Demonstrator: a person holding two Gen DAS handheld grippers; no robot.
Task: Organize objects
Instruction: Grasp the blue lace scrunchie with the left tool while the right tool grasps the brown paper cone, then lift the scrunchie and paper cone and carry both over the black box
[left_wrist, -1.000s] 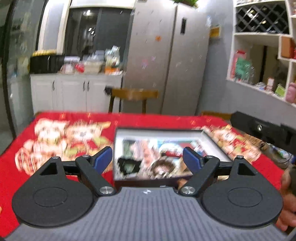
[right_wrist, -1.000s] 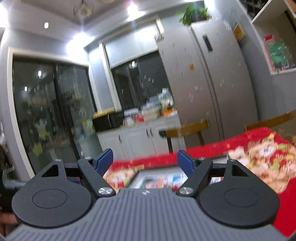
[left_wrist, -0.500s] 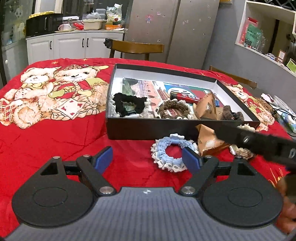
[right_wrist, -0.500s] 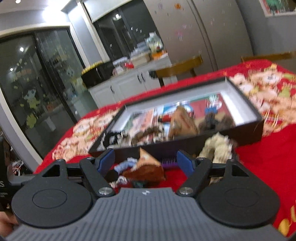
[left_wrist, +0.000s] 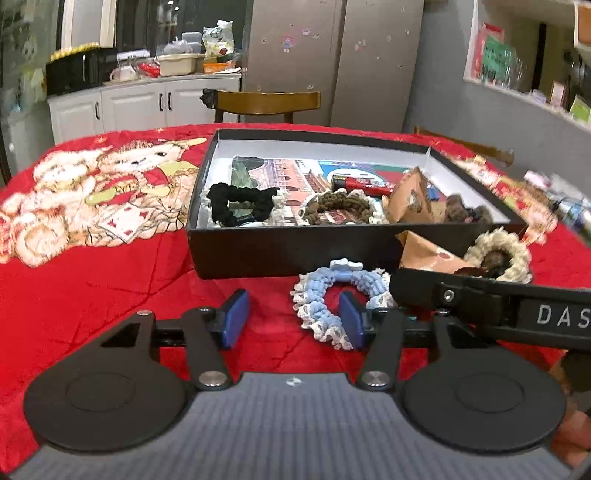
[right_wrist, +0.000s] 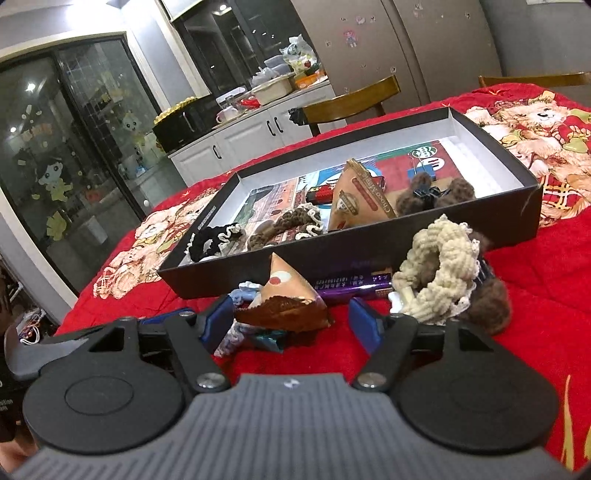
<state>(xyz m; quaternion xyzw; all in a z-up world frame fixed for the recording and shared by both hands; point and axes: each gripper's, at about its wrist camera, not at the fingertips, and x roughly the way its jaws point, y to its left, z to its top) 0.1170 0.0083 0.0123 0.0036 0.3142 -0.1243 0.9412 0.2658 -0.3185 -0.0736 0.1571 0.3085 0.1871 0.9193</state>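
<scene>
A black shallow box (left_wrist: 280, 251) (right_wrist: 524, 218) on the red tablecloth holds scrunchies, a red tube and a brown triangular packet. In front of it lie a blue and white scrunchie (left_wrist: 332, 295), a brown triangular packet (right_wrist: 286, 301) (left_wrist: 428, 254), a cream scrunchie (right_wrist: 439, 266) (left_wrist: 498, 247) and a purple bar (right_wrist: 351, 284). My left gripper (left_wrist: 291, 319) is open, low over the cloth, its right finger inside the blue scrunchie's ring. My right gripper (right_wrist: 291, 325) is open with the triangular packet between its fingers.
A wooden chair (left_wrist: 266, 103) stands behind the table. White cabinets (left_wrist: 140, 107) and a grey fridge (left_wrist: 332, 62) line the back wall. Shelves (left_wrist: 532, 74) are at the right. The bear-print cloth (left_wrist: 92, 192) spreads to the left of the box.
Both grippers have tilted down from the room toward the table and moved in close to the items in front of the box. Both stay open.
</scene>
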